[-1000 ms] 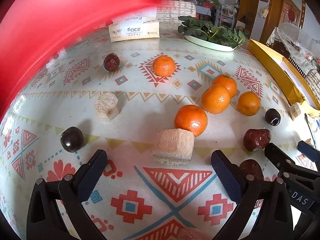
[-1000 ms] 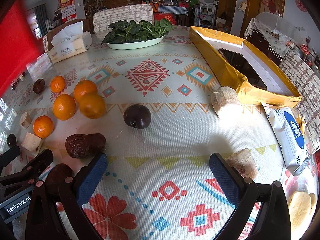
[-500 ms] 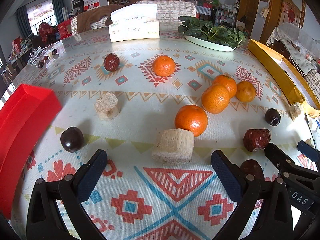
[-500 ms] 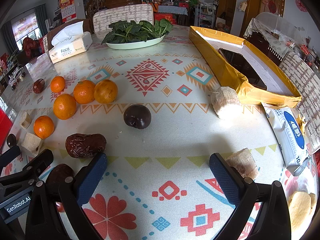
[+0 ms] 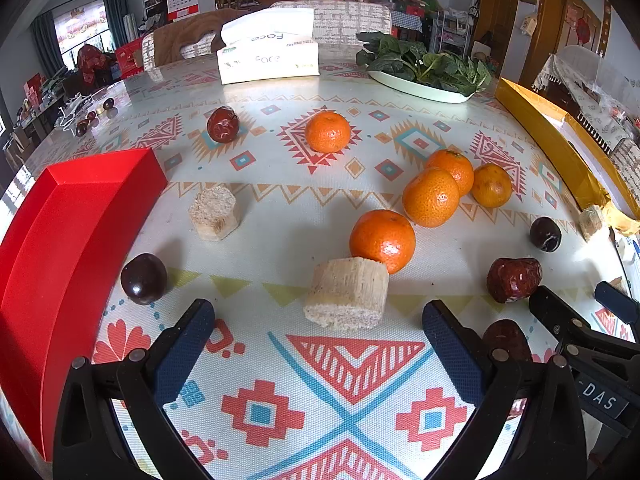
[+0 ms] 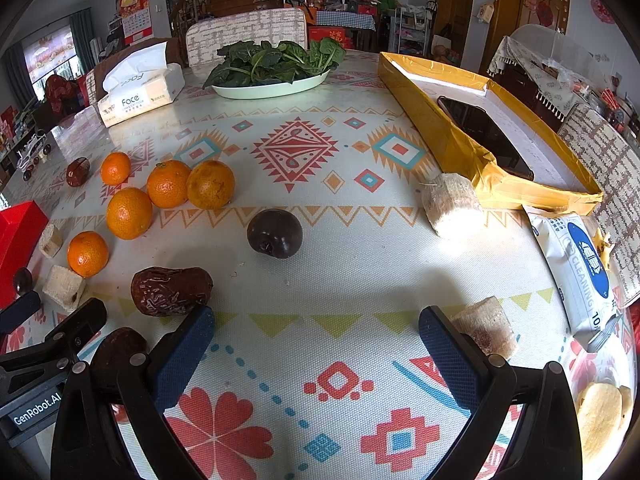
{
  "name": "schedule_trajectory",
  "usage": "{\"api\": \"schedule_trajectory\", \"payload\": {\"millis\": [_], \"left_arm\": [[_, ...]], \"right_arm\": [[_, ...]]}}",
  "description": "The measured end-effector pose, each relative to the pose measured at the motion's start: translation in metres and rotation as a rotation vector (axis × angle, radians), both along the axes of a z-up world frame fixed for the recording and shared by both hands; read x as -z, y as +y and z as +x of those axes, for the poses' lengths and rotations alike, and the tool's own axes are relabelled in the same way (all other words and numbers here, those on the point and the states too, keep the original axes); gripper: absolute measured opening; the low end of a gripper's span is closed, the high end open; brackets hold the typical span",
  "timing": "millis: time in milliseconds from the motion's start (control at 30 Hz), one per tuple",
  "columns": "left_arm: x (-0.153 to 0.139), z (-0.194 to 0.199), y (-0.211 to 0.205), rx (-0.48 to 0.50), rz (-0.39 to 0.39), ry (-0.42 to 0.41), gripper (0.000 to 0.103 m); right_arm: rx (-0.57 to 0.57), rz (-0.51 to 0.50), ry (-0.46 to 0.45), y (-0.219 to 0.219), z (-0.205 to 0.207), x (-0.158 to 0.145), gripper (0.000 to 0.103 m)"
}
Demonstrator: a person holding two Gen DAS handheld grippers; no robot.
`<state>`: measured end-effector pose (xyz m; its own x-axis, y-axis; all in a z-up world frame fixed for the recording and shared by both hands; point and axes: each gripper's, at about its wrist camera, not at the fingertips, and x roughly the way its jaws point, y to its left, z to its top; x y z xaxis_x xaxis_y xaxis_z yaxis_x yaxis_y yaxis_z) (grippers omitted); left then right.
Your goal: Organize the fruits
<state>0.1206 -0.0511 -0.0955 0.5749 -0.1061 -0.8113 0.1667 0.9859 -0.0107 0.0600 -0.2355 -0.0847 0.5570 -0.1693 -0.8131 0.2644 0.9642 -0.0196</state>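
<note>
Red tray point(image 5: 76, 236) has landed left, long axis running away from view.

Left claw point(image 5: 318, 328) wide open, empty, low over patterned desk point(image 5: 280, 360). Pale fibrous cut chunk point(image 5: 346, 298) just ahead between blue fingertips point(image 5: 192, 336), touching round orange mandarin point(image 5: 382, 240) behind it. Three more mandarins point(image 5: 448, 188) clustered right, one point(image 5: 327, 131) apart farther back. Glossy dark plum point(image 5: 143, 279) left, beside red plastic tray point(image 5: 60, 248) at desk edge. Wrinkled red date point(image 5: 513, 279) right.
</note>
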Motion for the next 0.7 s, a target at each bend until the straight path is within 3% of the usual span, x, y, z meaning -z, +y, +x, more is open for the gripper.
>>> {"api": "schedule_trajectory", "payload": {"millis": [700], "left_arm": [[-0.0014, -0.0062, 0.0017, 0.001, 0.006, 0.033, 0.103]], "right_arm": [[-0.012, 0.005, 0.008, -0.0006, -0.0002, -0.0005, 0.103]]}}
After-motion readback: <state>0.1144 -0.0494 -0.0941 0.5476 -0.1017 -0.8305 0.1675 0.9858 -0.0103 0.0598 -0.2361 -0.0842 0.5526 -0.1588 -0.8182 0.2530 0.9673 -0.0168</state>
